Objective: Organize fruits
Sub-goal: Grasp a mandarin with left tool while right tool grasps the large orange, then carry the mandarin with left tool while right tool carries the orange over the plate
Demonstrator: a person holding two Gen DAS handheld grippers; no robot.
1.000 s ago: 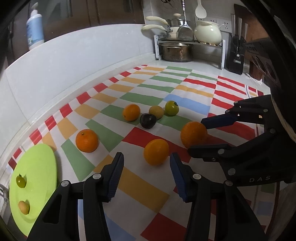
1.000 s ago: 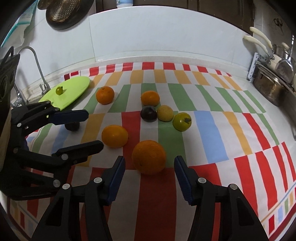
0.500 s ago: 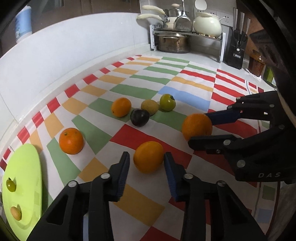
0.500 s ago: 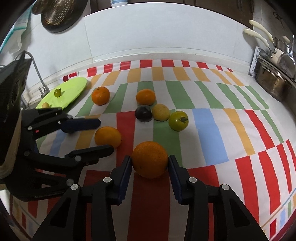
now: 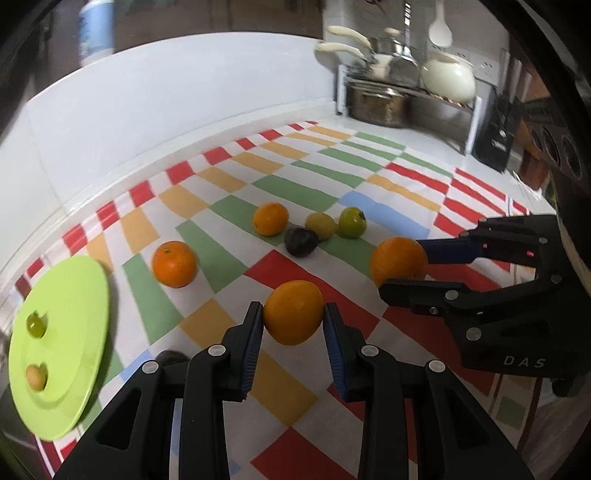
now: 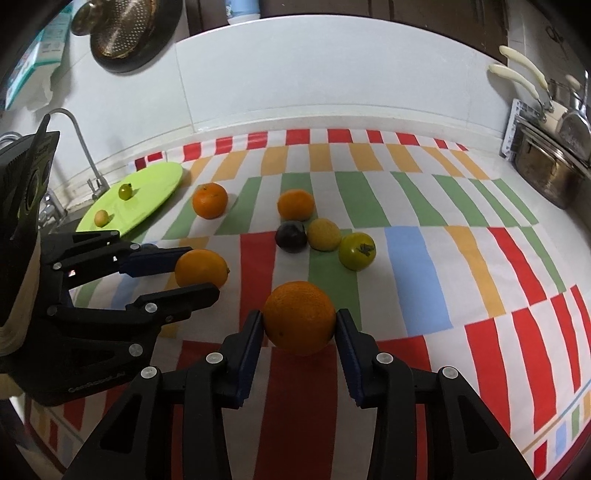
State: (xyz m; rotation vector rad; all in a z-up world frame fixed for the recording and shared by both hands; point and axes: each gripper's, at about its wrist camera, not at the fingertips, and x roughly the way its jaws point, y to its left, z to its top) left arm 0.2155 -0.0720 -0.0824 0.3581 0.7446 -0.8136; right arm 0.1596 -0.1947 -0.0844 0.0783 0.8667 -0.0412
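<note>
Both tools have just been closing on fruit that a second ago lay loose between wide-spread fingers: the left tool point(image 5: 293, 314) now pinches the smaller orange point(image 5: 293, 312) between its blue pads, and the right tool point(image 6: 299, 319) clamps the bigger orange point(image 6: 299, 317) the same way, pads pressed to both flanks. Each fruit sits at the fingertips, low over the striped cloth point(image 6: 417, 273) on the worktop; whether either is lifted clear I cannot tell. Only the left view shows the rack point(image 5: 406, 99) with pots and a white kettle in the far corner, and a dark fruit point(image 5: 170, 358) half hidden behind its own left finger. Only the right view shows the tap point(image 6: 79, 147) at the sink, the round strainer point(image 6: 123, 26) hanging on the wall, and the cloth's right end. Both views share the green plate point(image 5: 74, 295) at the cloth's left end, bearing a small green fruit point(image 5: 36, 325) and a small yellow one point(image 5: 36, 376). Loose on the cloth lie two more oranges point(image 6: 209, 200) point(image 6: 295, 204), a dark plum point(image 6: 291, 236), a yellow fruit point(image 6: 324, 234) touching it, and a green tomato point(image 6: 357, 251) just beside that.
</note>
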